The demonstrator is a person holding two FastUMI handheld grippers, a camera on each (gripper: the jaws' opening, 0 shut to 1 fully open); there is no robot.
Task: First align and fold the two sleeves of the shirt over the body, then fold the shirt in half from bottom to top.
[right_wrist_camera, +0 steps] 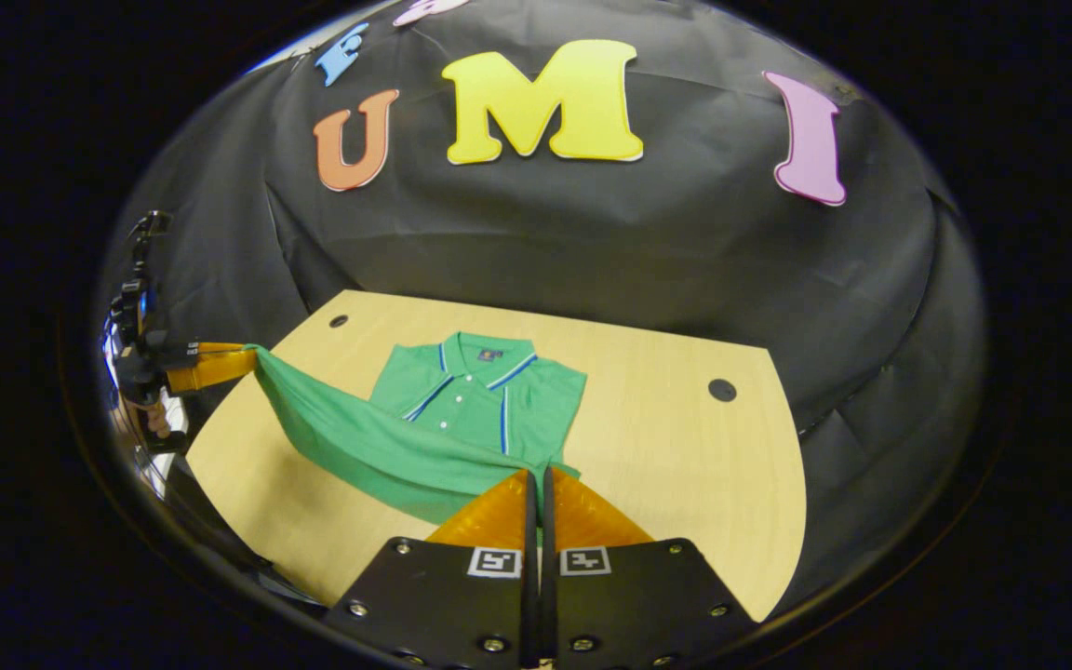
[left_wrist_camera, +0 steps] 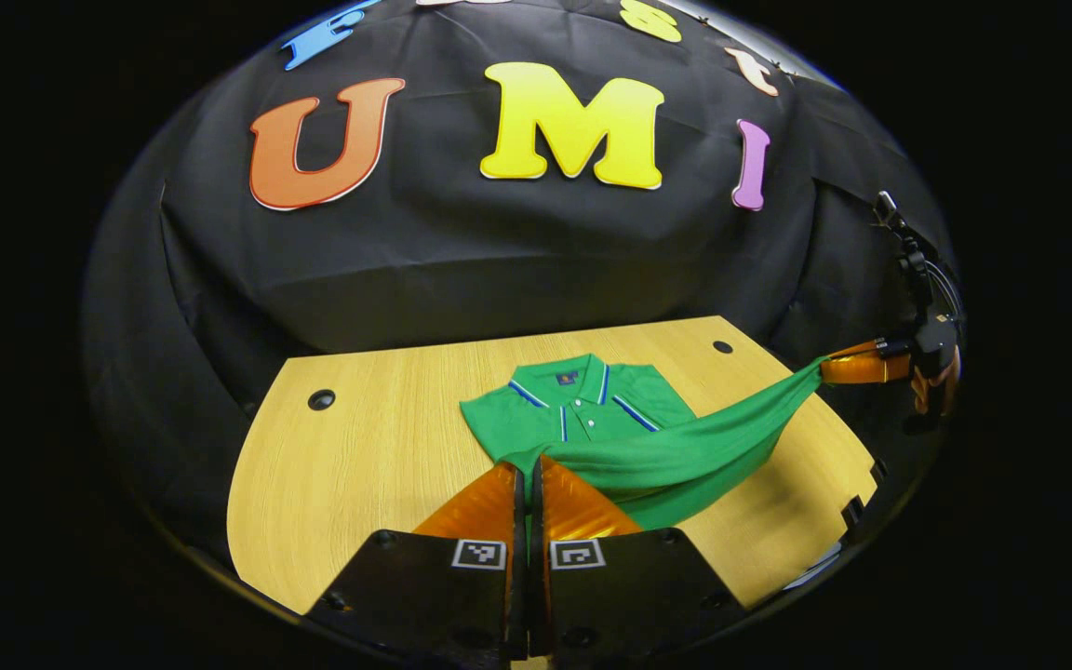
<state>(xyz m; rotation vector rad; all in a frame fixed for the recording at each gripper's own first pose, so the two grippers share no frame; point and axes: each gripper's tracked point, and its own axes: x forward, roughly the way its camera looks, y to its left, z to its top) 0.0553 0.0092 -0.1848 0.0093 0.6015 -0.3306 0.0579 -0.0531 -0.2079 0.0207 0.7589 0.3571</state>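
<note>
A green polo shirt (left_wrist_camera: pixel 582 409) (right_wrist_camera: pixel 480 391) lies on the wooden table (left_wrist_camera: pixel 359 456) (right_wrist_camera: pixel 685 447), collar toward the far wall, its sleeves folded in. The bottom hem (left_wrist_camera: pixel 703 447) (right_wrist_camera: pixel 350 437) is lifted off the table and stretched taut between both grippers. My left gripper (left_wrist_camera: pixel 529 470) is shut on one hem corner; in the right gripper view it shows at the far left (right_wrist_camera: pixel 252 358). My right gripper (right_wrist_camera: pixel 537 475) is shut on the other corner and shows at the far right of the left gripper view (left_wrist_camera: pixel 824 368), held by a hand (left_wrist_camera: pixel 936 386).
The table has a round cable hole near each far corner (left_wrist_camera: pixel 321 399) (left_wrist_camera: pixel 722 346) (right_wrist_camera: pixel 722 390) (right_wrist_camera: pixel 339 320). Black cloth closes off the back and sides. Bare wood shows on both sides of the shirt.
</note>
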